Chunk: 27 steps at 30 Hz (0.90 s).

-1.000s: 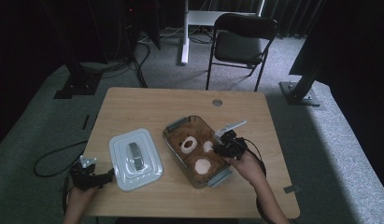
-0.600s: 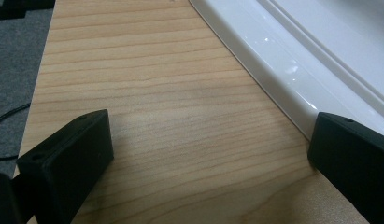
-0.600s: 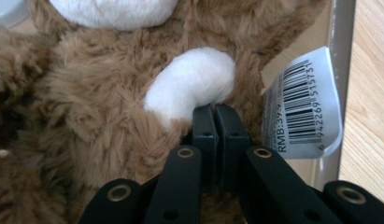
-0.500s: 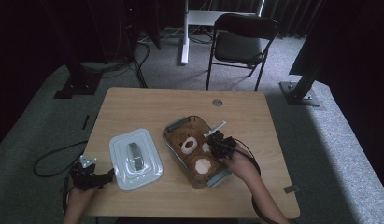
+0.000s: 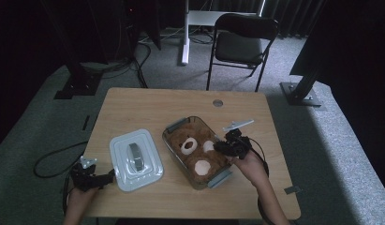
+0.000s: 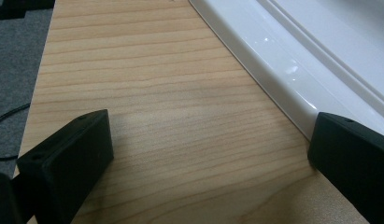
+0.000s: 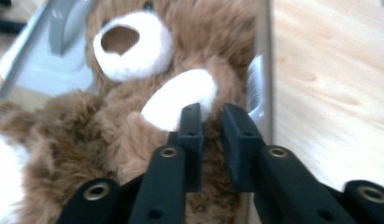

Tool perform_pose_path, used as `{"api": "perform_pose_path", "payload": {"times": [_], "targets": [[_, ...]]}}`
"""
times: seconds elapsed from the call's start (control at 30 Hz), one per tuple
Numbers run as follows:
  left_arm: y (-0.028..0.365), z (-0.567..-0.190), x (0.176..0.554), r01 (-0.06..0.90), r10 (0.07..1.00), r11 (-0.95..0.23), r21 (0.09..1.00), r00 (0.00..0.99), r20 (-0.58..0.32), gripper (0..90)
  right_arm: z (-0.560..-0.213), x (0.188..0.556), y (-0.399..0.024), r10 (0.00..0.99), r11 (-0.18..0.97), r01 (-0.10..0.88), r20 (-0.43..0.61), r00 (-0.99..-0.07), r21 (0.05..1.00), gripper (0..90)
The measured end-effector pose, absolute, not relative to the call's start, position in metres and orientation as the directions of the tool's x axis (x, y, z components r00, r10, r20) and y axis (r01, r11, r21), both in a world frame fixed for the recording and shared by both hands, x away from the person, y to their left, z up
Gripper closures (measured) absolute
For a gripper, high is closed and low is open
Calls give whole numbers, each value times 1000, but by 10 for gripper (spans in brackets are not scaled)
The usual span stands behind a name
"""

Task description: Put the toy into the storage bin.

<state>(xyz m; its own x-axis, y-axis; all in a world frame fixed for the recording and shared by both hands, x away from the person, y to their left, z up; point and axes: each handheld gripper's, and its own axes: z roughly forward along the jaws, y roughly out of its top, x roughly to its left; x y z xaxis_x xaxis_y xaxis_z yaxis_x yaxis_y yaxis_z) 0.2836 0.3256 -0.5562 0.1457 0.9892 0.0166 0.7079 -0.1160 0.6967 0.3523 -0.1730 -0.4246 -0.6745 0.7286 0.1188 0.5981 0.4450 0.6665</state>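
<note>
One teddy bear (image 5: 196, 152), one clear container (image 5: 177, 126), one white lid (image 5: 135, 160), two grippers, one folding chair (image 5: 244, 40), one table (image 5: 148, 108)

Dim room: grey carpet (image 5: 35, 126), black folding chair (image 5: 244, 44), dark curtains (image 5: 293, 18).

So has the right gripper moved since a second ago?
Yes. The right gripper slid toward the view's left, from the glass dish's right rim to over the teddy bear.

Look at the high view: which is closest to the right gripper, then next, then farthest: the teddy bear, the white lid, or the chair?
From the right gripper:
1. Teddy bear, right beside it in the clear container.
2. White lid, across the table, to the left.
3. Chair, on the floor beyond the table.
</note>
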Motion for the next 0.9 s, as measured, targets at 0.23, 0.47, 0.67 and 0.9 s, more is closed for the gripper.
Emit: {"api": "perform_pose_path", "payload": {"times": [0.23,0.47,0.67,0.9], "targets": [[325,-556,284,707,989,-114,698,144,15,7,-403,335,-188,710,355,566,179,-681,744,618],[325,-556,284,708,989,-114,697,144,15,7,-382,304,-187,673,331,499,170,-720,801,560],[325,-556,284,707,989,-114,698,145,15,7,-379,279,-180,630,353,449,146,-763,821,608],[326,-556,284,708,989,-116,697,145,16,7,-395,268,-162,547,469,424,122,-828,775,742]]}}
